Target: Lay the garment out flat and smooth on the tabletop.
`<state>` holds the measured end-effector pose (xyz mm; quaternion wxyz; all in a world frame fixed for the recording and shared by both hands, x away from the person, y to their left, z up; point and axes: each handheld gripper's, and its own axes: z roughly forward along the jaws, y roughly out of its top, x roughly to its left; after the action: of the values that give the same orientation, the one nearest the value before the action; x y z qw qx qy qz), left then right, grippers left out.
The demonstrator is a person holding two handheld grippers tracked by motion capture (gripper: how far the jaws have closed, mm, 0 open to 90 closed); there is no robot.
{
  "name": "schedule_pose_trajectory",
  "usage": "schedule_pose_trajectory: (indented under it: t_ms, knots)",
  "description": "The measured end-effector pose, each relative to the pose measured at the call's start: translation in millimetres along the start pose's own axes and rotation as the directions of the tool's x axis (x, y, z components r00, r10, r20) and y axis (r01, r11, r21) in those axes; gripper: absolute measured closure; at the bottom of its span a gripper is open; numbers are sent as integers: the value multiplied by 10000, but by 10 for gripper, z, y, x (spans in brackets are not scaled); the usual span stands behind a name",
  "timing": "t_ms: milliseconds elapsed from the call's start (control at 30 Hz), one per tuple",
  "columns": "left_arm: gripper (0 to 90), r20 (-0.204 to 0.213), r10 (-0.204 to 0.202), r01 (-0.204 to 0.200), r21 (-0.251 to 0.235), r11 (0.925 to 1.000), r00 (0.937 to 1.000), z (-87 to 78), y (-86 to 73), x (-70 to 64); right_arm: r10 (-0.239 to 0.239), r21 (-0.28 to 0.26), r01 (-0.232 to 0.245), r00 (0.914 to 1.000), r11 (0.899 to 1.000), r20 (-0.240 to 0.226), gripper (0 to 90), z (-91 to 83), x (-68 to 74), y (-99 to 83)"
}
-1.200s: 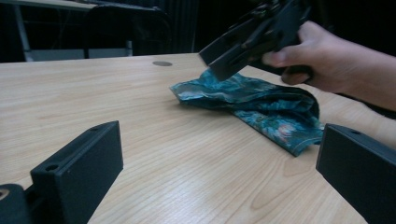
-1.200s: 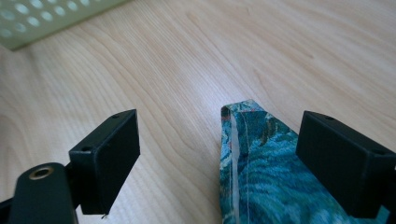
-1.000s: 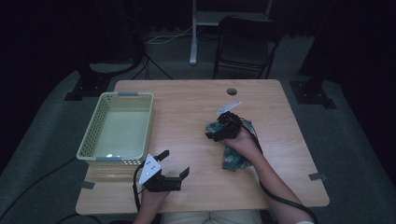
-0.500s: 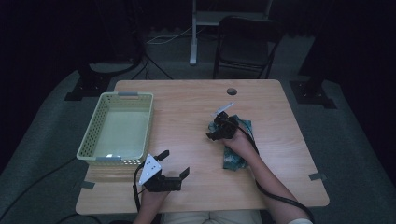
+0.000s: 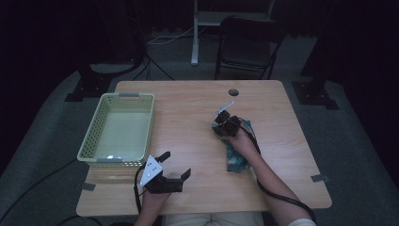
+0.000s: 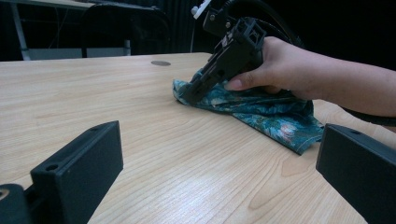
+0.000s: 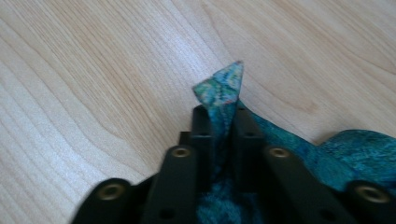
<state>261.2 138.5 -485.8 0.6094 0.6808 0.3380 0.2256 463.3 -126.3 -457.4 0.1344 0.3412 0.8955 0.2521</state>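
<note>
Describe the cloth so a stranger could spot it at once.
On the wooden table, look right of the pale green basket, by the person's right hand. The cloth lies crumpled there, one corner pinched in the right gripper. It is teal and flower-patterned, the one soft thing.

cloth (image 5: 235, 155): near end under the hand (image 5: 243, 141) — hidden in high view
cloth corner (image 7: 223, 86): blurred — print unreadable
left tool (image 6: 219, 177): jaws cut off at bottom edge
</note>
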Motion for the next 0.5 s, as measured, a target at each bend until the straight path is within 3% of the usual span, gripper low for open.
schedule_pose_trajectory:
  t_ms: [67, 200, 233, 433, 500]
  knots:
    - [12, 2, 2, -2, -2, 10000, 10000, 0, 0, 0, -1, -85, 1, 10000, 10000, 9, 859, -27, -5, 1]
    - [12, -11, -21, 21, 0, 10000, 10000, 1, 0, -1, 317, -1127, -331, 9994, 9931, -142, 860, -305, -54, -10]
    - [12, -14, 0, 1, 7, 10000, 10000, 0, 0, 1, 317, -1127, -331, 9994, 9931, -142, 860, -305, -54, -10]
    - [12, -65, -35, 35, 2, 10000, 10000, 2, 0, 0, 899, -2308, -911, 9958, 9687, -159, 860, -774, -203, -127]
    - [12, -69, -37, 37, 1, 10000, 10000, 2, 0, 0, 989, -2451, -997, 9950, 9644, -159, 860, -839, -229, -161]
